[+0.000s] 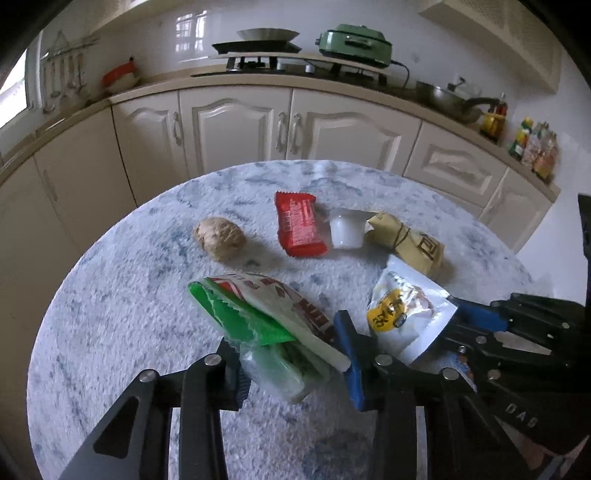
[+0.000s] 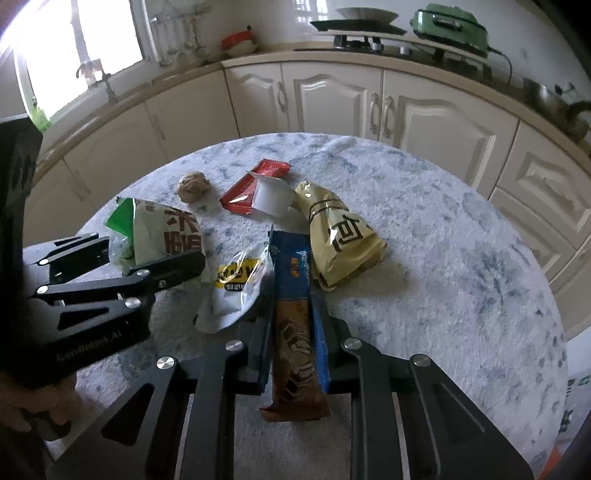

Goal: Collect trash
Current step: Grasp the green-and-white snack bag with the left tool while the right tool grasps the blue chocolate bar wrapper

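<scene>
right gripper (image 2: 291,317) clamps a brown-and-blue snack wrapper (image 2: 297,325) lengthwise. left gripper (image 1: 291,354) pinches a green-and-white bag (image 1: 266,325), likely for carrying both off together. ahead of both: silver pouch (image 1: 402,314), yellow packet (image 1: 410,240), white cup (image 1: 345,230), red wrapper (image 1: 299,229), all on the table (image 1: 110,314).

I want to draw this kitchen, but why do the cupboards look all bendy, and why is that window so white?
Both views come through fisheye lenses, so the straight cupboard fronts and counter curve into arcs, with dark corners around each round picture. In the right wrist view the window is blown out to white by daylight. In the left wrist view the tablecloth smears near the edge, and the wall tiles show glare.
</scene>
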